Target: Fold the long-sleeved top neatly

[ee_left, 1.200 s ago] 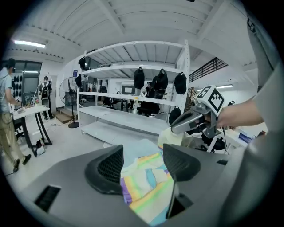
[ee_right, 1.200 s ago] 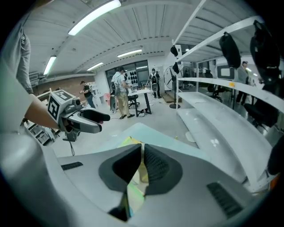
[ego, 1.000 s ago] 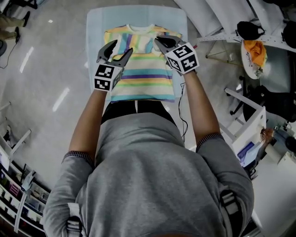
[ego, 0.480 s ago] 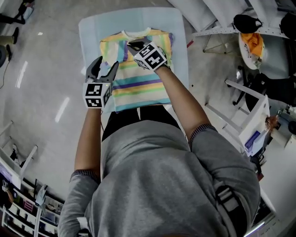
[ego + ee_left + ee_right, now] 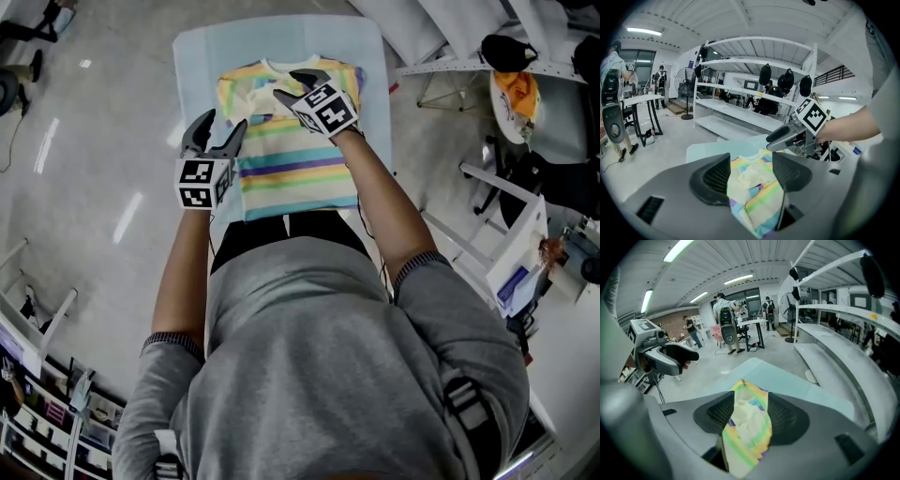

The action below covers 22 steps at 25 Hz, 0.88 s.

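Observation:
The striped long-sleeved top (image 5: 295, 159) lies flat on the light blue table (image 5: 197, 56), collar at the far end and sleeves folded in. My right gripper (image 5: 298, 84) hovers over the chest below the collar. Its jaws have just been opening and now stand apart; in the right gripper view (image 5: 751, 413) bunched cream and striped fabric (image 5: 747, 427) shows through the gap, untouched by the pads. My left gripper (image 5: 217, 131) is open over the top's left edge. The left gripper view (image 5: 751, 171) shows the top (image 5: 754, 187) beyond its jaws and the right gripper (image 5: 787, 136) above it.
A round stand with orange cloth (image 5: 514, 98) and white desks (image 5: 506, 234) crowd the right side. Low shelves (image 5: 37, 394) run along the lower left. A tall white rack (image 5: 754, 93) stands beyond the table. Bare grey floor lies left of the table.
My right gripper swung left from the top's right shoulder to its chest, and its shut jaws have parted. The left gripper drew back to the top's left edge.

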{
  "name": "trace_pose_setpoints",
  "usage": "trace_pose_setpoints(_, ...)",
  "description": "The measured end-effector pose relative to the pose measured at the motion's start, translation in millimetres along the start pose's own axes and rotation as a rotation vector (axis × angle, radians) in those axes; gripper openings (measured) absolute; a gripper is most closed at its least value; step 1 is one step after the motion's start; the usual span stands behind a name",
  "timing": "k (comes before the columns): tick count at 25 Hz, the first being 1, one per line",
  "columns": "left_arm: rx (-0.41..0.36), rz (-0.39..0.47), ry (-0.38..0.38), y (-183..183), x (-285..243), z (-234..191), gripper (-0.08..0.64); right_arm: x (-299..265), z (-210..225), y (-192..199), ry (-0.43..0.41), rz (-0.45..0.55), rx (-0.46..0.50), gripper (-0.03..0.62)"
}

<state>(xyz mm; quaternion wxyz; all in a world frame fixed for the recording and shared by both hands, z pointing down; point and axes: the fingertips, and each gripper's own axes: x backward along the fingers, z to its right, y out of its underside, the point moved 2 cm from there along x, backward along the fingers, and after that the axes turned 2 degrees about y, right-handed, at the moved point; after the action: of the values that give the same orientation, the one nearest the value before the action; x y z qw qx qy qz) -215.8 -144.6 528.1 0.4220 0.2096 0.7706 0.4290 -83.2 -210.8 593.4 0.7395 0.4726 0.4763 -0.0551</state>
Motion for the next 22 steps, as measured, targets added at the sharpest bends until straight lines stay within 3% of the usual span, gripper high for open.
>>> trace_pose_setpoints(7,-0.068,-0.032,0.058,4.0,5.5,8.5,0.301,51.5,18.9,29.9,0.096,-0.008,-0.069,0.273)
trace_pose_setpoints(12,-0.046,-0.085,0.073,33.7,11.7,9.0,0.301,81.6,17.0,73.8,0.146,-0.043,-0.129,0.298)
trace_pose_setpoints(16,-0.026,-0.140,0.055,62.7,21.3,14.1,0.301,99.1,9.9,113.7,0.157,-0.063,-0.188,0.305)
trace_pose_setpoints(22,-0.007,-0.188,0.006,109.8,38.4,33.0,0.301,120.2,-5.4,171.8,0.134,-0.104,-0.189,0.324)
